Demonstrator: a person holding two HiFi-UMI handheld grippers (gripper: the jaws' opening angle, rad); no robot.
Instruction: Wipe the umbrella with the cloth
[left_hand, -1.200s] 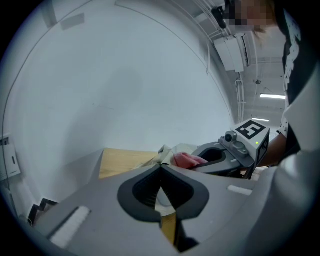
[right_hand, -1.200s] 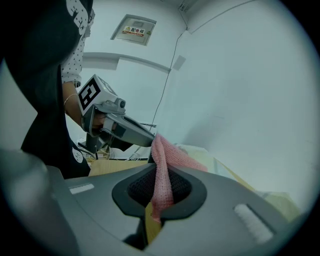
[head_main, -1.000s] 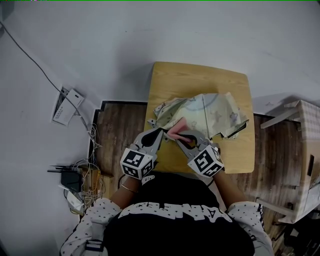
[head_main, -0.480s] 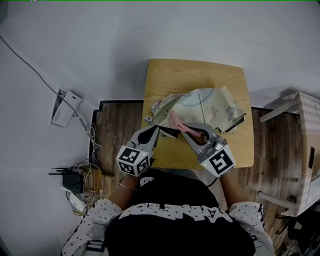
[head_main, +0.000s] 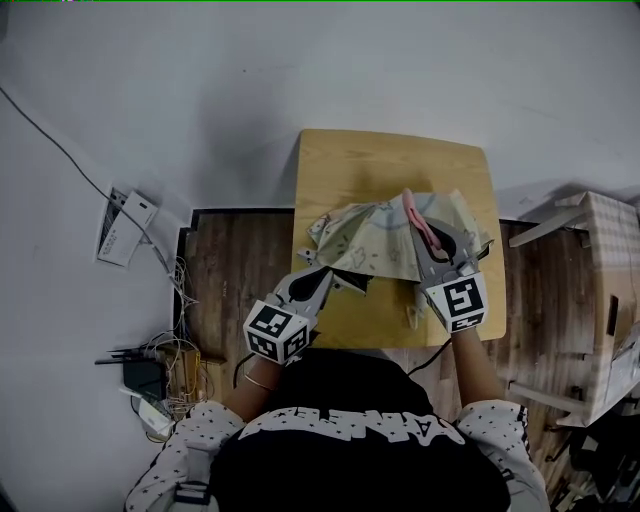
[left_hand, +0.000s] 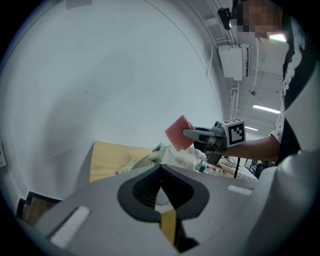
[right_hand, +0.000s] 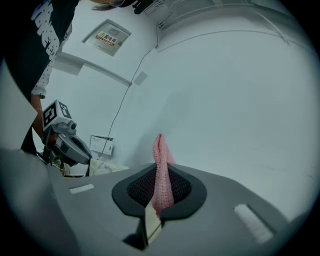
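left gripper (left_hand: 161, 169): pressed together, pads meeting edge to edge; tips set at the near edge of the umbrella; cannot tell whether a fold of fabric is nipped between the pads.
right gripper (right_hand: 159, 169): pinching the cloth, pads closed on its lower part; held above the desk, over the right part of the umbrella.
cloth (right_hand: 159, 150): pink and mesh-textured, folded into a narrow strip that stands up past the right gripper's tips; from the left gripper, a flat pink patch ahead and to the right, higher than the umbrella; cannot tell whether it touches the umbrella.
umbrella (head_main: 375, 240): pale patterned fabric, collapsed in a rumpled fan on the desk; just ahead of the left gripper, below and to the left of the right gripper's tips.
desk (head_main: 385, 165): light wood, under the tips of both grippers; bare wood on the far side of the umbrella from both.
marker cubes (head_main: 275, 333): one at the rear of each gripper, close to the person's body.
sleeves (head_main: 190, 440): dotted black and white, behind both grippers.
cables (head_main: 175, 345): a tangle on the wooden floor (head_main: 235, 260), left of the left gripper.
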